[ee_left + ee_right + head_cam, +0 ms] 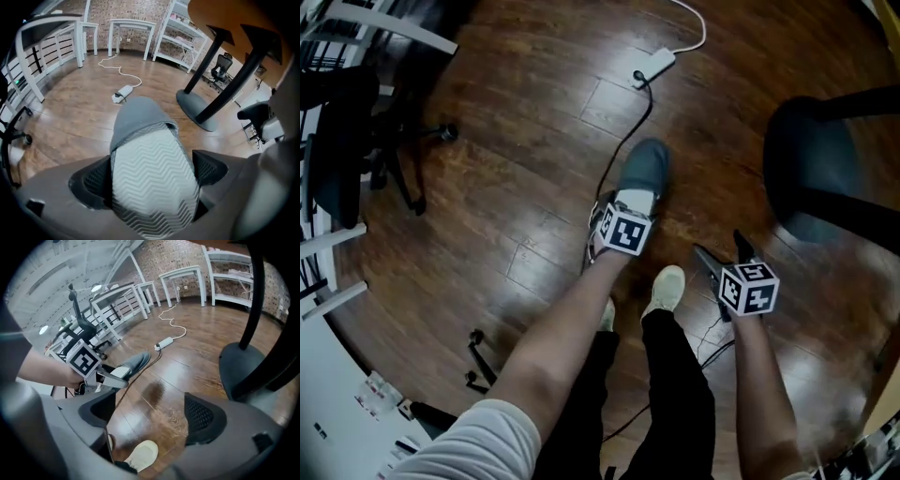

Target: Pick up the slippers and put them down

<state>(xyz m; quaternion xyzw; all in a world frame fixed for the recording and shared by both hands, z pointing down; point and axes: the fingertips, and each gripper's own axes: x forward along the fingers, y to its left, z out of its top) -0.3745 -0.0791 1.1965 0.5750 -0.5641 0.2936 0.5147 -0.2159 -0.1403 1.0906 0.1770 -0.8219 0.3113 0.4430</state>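
Left gripper [152, 176]: fingers [209, 167] clamped across the grey slipper [140, 117] (ribbed sole faces the camera), toe pointing away, low over the floor [534, 131]; contact cannot be told. Right gripper [150, 413]: fingers [202, 416] moderately apart, holding nothing.

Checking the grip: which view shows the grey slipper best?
Left gripper view: the slipper fills it, sole toward the camera, clamped in the left tool. Head view shows mainly its toe; right gripper view, a small profile.
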